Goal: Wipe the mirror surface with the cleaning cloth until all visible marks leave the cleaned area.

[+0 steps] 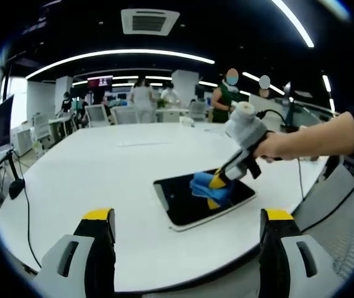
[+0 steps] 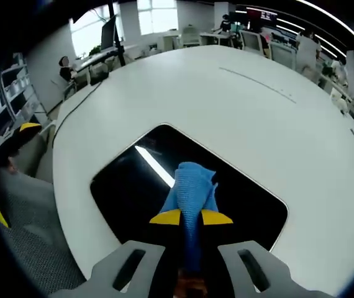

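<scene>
My right tongs [image 2: 190, 217] pinch the blue cleaning cloth [image 2: 191, 183] tight and press it onto the dark mirror [image 2: 127, 180], which lies flat on the white tabletop [image 2: 239, 105]. My left tongs [image 1: 187, 223] hang spread wide, holding nothing, near the tabletop's edge.

Mirror [image 2: 127, 186] glossy dark glass, reflecting a ceiling light; cleaning cloth [image 2: 192, 186] blue soft woven fabric; table [image 2: 239, 112] smooth matt white; gripper jaws grey plastic, yellow tips.
</scene>
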Tool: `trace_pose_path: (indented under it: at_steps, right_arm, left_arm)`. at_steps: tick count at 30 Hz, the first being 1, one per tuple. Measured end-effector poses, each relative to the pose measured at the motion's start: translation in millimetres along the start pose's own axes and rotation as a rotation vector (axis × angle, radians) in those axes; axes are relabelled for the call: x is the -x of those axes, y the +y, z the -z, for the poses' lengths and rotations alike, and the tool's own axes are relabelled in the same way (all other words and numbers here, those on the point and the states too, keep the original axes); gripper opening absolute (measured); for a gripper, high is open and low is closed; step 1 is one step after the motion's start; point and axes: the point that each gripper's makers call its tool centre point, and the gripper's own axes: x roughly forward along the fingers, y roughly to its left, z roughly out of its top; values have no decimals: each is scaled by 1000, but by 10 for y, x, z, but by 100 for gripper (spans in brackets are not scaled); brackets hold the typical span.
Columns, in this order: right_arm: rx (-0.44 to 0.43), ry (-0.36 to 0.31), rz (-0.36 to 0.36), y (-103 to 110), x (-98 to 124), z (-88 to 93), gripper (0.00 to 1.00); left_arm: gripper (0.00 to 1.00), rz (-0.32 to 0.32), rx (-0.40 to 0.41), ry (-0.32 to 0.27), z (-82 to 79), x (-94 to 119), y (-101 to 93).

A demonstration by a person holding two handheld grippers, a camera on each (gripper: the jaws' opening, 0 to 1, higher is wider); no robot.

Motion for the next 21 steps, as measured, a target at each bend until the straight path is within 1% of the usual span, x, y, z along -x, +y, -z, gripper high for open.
trace_pose_path:
  at_steps: [21]
  right_arm:
    - [-21,2,14,-121,68,86,5]
  left_arm:
    - [97,1,0,1,-2,-3,0]
